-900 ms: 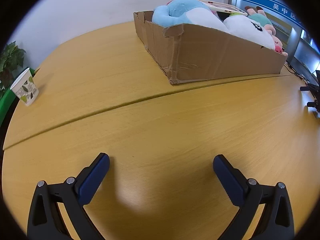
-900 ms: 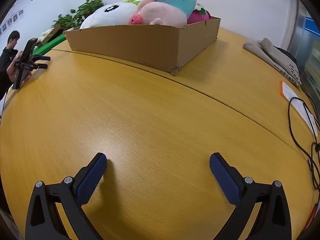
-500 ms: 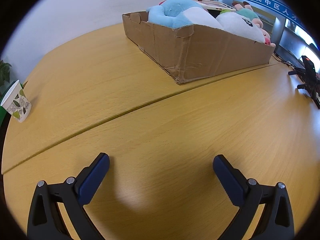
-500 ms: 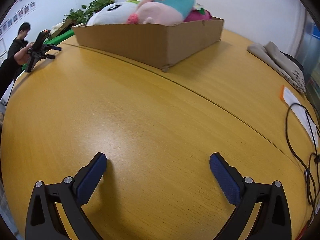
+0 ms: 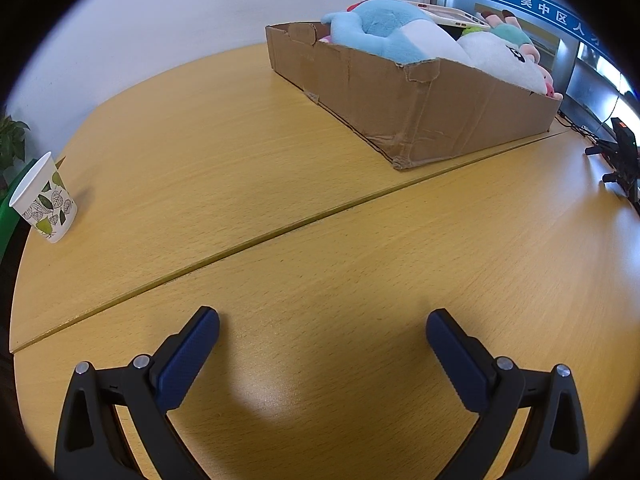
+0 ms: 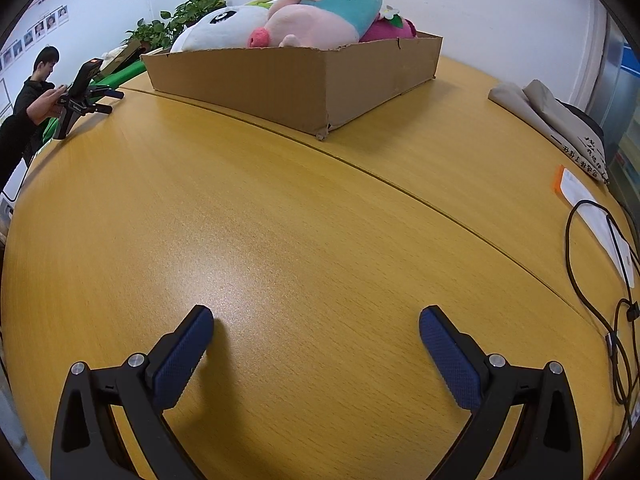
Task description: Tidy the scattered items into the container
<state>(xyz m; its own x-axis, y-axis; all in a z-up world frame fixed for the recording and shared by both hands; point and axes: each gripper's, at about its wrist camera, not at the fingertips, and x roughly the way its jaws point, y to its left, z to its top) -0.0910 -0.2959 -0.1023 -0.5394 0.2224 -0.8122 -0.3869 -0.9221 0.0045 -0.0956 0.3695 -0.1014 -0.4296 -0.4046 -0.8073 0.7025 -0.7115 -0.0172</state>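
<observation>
Box [image 5: 420, 92] floor hidden in both views; walls cover the lower parts of the plush toys [image 6: 320, 12], so how deep they sit can't be told. Pale flat item [image 5: 448, 14] behind the blue plush [image 5: 384, 28]: mostly hidden, can't tell what it is. Plant [image 5: 10, 144] and green object beside the cup [image 5: 44, 200] cut by left edge. Black stand [image 5: 620, 160] cut by right edge. Right view: person [image 6: 30, 96] partly cut off at left; wall photos [image 6: 36, 32] too small to read; cable [image 6: 600, 280] and paper [image 6: 592, 208] run off the right edge. Rear of both sets of fingers [image 5: 188, 356] [image 6: 180, 354] cut by bottom edge.
</observation>
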